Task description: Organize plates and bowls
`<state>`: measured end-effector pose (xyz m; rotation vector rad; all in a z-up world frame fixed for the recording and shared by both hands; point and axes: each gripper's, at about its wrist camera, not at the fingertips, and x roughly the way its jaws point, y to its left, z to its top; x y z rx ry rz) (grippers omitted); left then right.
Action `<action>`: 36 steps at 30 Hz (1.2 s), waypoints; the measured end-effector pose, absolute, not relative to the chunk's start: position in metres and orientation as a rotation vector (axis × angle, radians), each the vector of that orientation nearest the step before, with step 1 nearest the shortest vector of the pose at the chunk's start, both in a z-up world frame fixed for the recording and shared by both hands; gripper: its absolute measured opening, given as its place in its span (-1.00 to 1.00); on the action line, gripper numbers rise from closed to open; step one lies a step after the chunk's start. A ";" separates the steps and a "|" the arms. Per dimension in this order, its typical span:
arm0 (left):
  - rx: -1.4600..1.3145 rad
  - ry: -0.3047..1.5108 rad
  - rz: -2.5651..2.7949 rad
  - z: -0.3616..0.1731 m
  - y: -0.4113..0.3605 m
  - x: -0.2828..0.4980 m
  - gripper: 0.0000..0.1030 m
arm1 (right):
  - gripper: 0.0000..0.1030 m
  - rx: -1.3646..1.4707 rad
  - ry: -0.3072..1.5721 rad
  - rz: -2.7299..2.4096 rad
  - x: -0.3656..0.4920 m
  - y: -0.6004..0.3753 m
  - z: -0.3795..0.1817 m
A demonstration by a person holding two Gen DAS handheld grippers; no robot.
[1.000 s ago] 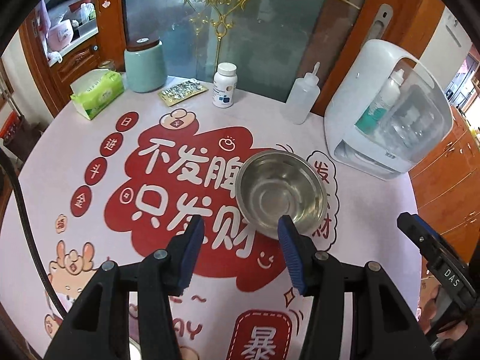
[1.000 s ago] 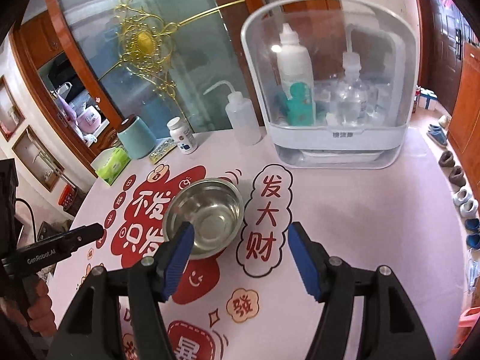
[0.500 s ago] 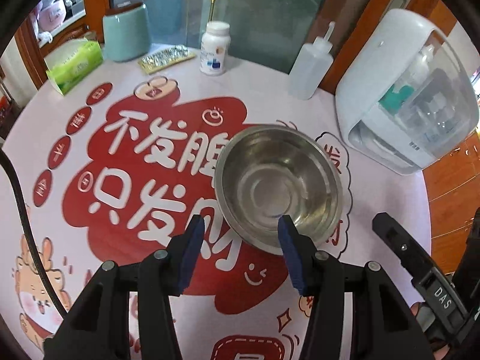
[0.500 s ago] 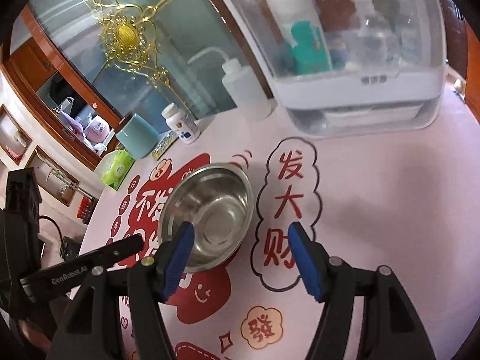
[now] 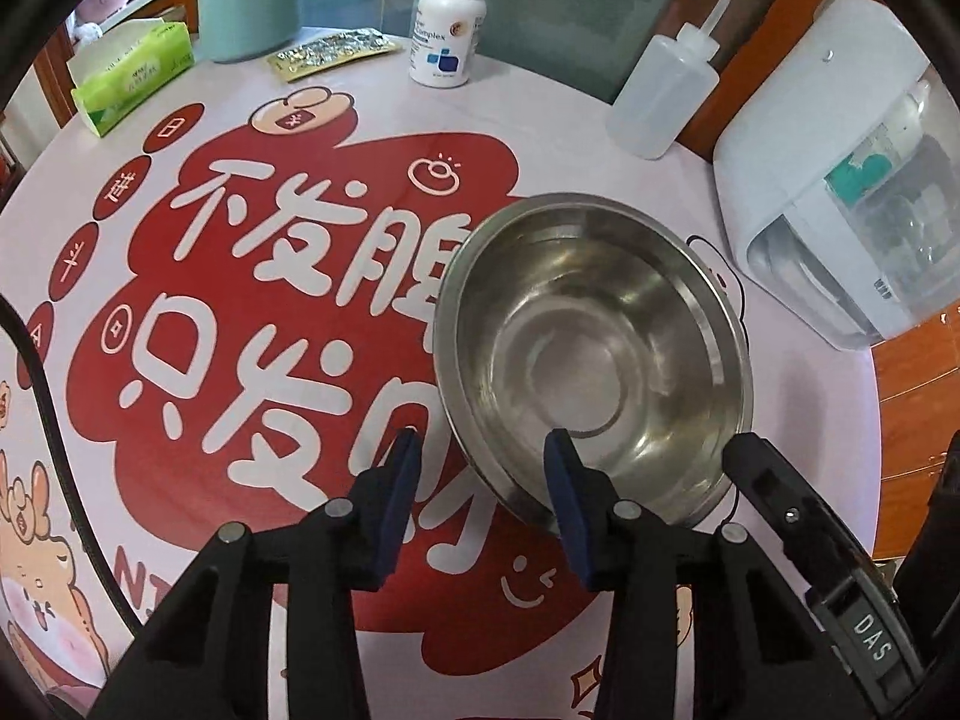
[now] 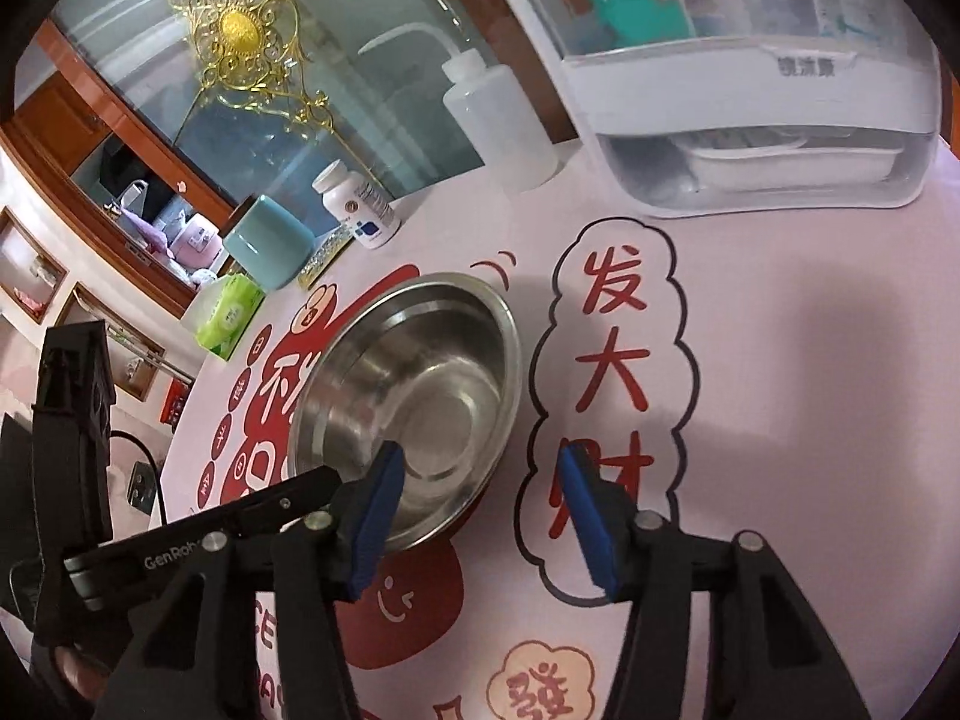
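An empty steel bowl [image 5: 591, 354] stands upright on the round table with its red-and-pink printed cloth [image 5: 240, 300]. My left gripper [image 5: 480, 468] is open, and the bowl's near-left rim lies between its blue pads. My right gripper [image 6: 477, 483] is open, and the bowl [image 6: 414, 384] has its near-right rim between its pads. Each gripper shows at the edge of the other's view. No plates are in view.
A white dish-rack cabinet [image 5: 840, 192] [image 6: 750, 90] stands at the table's back right. A squeeze bottle [image 5: 666, 102], a pill bottle [image 5: 447, 30], a foil packet [image 5: 333, 51], a teal canister [image 5: 249, 0] and a green tissue pack [image 5: 132, 81] line the far edge.
Both grippers have moved forward and down toward the bowl, which now looms larger. Their open pads now straddle its near rim from the left and the right.
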<state>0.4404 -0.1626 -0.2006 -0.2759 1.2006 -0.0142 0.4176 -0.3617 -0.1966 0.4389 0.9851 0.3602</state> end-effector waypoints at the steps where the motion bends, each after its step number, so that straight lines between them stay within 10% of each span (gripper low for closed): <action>1: -0.277 1.201 -0.015 -0.202 -0.163 0.441 -0.26 | -0.10 0.436 0.987 0.362 0.418 -0.360 -0.198; 13: -0.287 1.190 -0.050 -0.207 -0.170 0.443 -0.56 | -0.63 0.429 0.985 0.395 0.419 -0.355 -0.205; 36: -0.301 1.167 -0.081 -0.181 -0.170 0.423 -0.57 | -0.64 0.369 0.966 0.391 0.404 -0.356 -0.173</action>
